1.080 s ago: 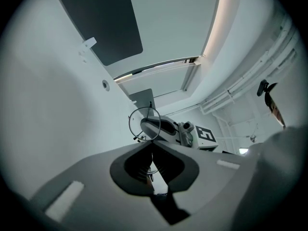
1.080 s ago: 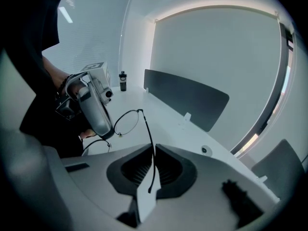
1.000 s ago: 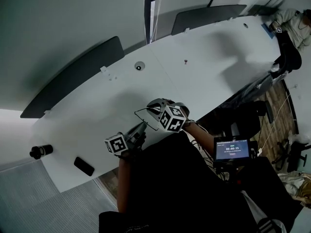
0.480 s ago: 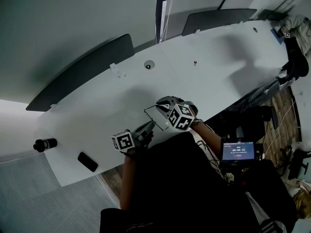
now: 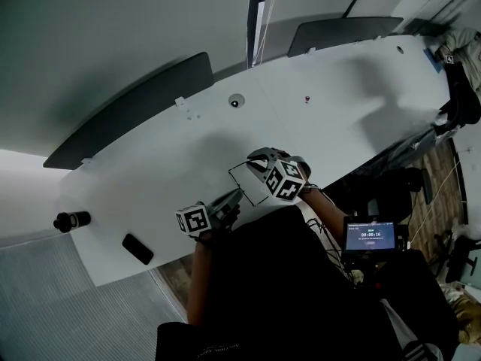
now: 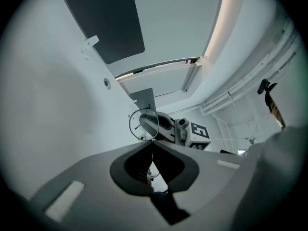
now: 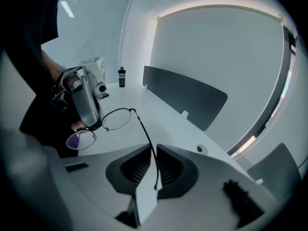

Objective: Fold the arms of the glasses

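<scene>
- The right two-jaw gripper (image 7: 153, 150) has its jaws drawn narrow. They pinch one thin black wire arm of the round-lensed wire-framed glasses (image 7: 115, 118), low in the middle of its own view.
- The left two-jaw gripper (image 6: 151, 143) has its jaws closed on the frame between the lenses. This seems to be at the bridge, though the pads cover the exact spot.
- There are two grippers, one pair of glasses and two round lenses. One arm is plainly seen.
- In the centre of the head view the glasses sit between the grippers, at the near edge of the long white curved table (image 5: 150, 179).
- Only the right gripper view shows both lenses side by side, at left centre. The left gripper view shows one lens above its jaws.
- Only the head view shows one flat black slab (image 5: 137, 248) at lower left and one small lit screen (image 5: 370, 235) at lower right.
- One black cylindrical bottle (image 5: 71, 220) stands at the left.
- Two dark grey panels (image 5: 128, 111) run along the table's far edge.
</scene>
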